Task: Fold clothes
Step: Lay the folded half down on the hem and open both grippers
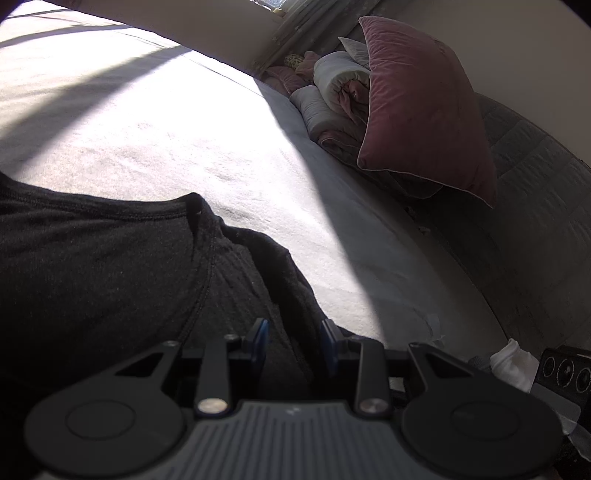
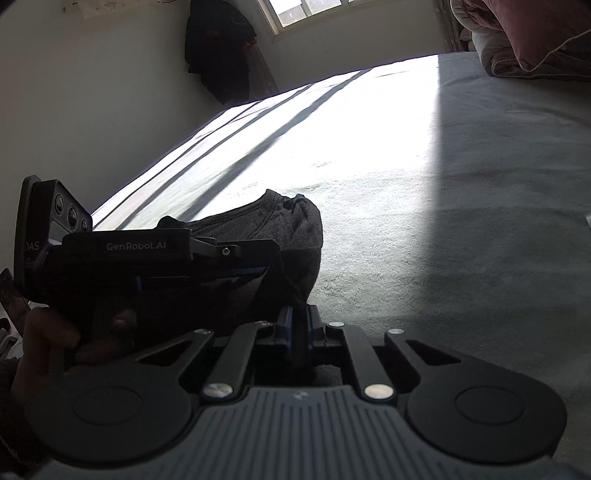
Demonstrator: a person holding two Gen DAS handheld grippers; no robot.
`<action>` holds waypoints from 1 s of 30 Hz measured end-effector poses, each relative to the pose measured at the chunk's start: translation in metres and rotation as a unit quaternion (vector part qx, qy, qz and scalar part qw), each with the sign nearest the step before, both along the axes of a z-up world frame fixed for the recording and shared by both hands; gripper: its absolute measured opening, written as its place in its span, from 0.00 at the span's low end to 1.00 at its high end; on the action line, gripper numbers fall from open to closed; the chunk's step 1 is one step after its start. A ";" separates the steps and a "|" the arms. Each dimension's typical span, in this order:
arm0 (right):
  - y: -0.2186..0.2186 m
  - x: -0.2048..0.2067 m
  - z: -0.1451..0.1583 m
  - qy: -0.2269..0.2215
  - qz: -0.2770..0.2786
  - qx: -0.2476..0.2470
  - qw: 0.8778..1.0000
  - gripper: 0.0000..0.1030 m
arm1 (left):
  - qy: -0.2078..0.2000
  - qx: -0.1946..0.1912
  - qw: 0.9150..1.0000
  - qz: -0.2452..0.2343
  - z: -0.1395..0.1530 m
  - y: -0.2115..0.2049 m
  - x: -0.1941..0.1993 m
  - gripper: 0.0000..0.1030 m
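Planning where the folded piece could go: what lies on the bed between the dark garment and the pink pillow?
Nothing; in the left wrist view, bare sheet, half sunlit and half shaded, runs from the dark garment to the pink pillow.

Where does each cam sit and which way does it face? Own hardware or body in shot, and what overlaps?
Left wrist: on the left gripper, looking down its fingers across the dark grey garment and bed to a pink pillow; only its own blue-padded fingers show.
Right wrist: on the right gripper, jaws pinched on the garment's edge, facing a window; the left gripper and the hand holding it show.
Shared: garment, sunlit bed, pillow, left gripper.
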State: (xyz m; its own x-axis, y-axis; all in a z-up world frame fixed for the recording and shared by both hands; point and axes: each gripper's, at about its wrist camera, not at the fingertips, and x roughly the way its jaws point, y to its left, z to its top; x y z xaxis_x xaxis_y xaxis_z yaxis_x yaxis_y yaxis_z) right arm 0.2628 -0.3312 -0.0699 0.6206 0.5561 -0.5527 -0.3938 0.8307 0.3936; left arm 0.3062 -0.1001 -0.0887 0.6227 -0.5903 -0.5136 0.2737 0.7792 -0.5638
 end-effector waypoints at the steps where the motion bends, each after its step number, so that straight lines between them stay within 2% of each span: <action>1: -0.004 -0.003 0.005 -0.009 -0.005 -0.004 1.000 0.06 | -0.001 0.004 1.000 0.002 0.001 0.000 0.000 0.32; 5: -0.024 -0.015 0.027 -0.053 -0.055 -0.023 0.997 0.06 | -0.006 0.033 0.999 0.020 0.008 0.002 0.001 0.32; 9: -0.033 -0.018 0.033 -0.080 -0.104 -0.087 0.988 0.08 | -0.011 0.078 0.996 0.046 0.020 0.006 0.004 0.36; 11: -0.041 -0.014 0.031 -0.070 -0.114 -0.067 0.989 0.10 | -0.015 0.102 0.993 0.053 0.026 0.008 0.007 0.38; 12: -0.048 -0.013 0.030 -0.064 -0.123 -0.054 0.989 0.15 | -0.019 0.115 0.992 0.055 0.029 0.008 0.010 0.39; 14: -0.057 -0.013 0.030 -0.060 -0.137 -0.042 0.988 0.16 | -0.026 0.143 0.988 0.061 0.034 0.010 0.017 0.40; 15: -0.062 -0.014 0.030 -0.059 -0.141 -0.034 0.988 0.19 | -0.029 0.156 0.985 0.065 0.035 0.011 0.022 0.40; 16: -0.067 -0.014 0.029 -0.056 -0.149 -0.027 0.987 0.32 | -0.031 0.170 0.983 0.070 0.037 0.012 0.026 0.40; 18: -0.072 -0.013 0.027 -0.051 -0.156 -0.024 0.986 0.48 | -0.038 0.191 0.978 0.076 0.039 0.013 0.035 0.40; 27: -0.056 -0.002 0.008 -0.031 -0.139 -0.063 0.988 0.46 | -0.104 0.240 0.963 0.057 0.032 0.005 0.061 0.40; 30: -0.046 -0.001 0.003 -0.037 -0.138 -0.100 0.985 0.32 | -0.096 0.235 0.966 0.047 0.026 0.006 0.070 0.40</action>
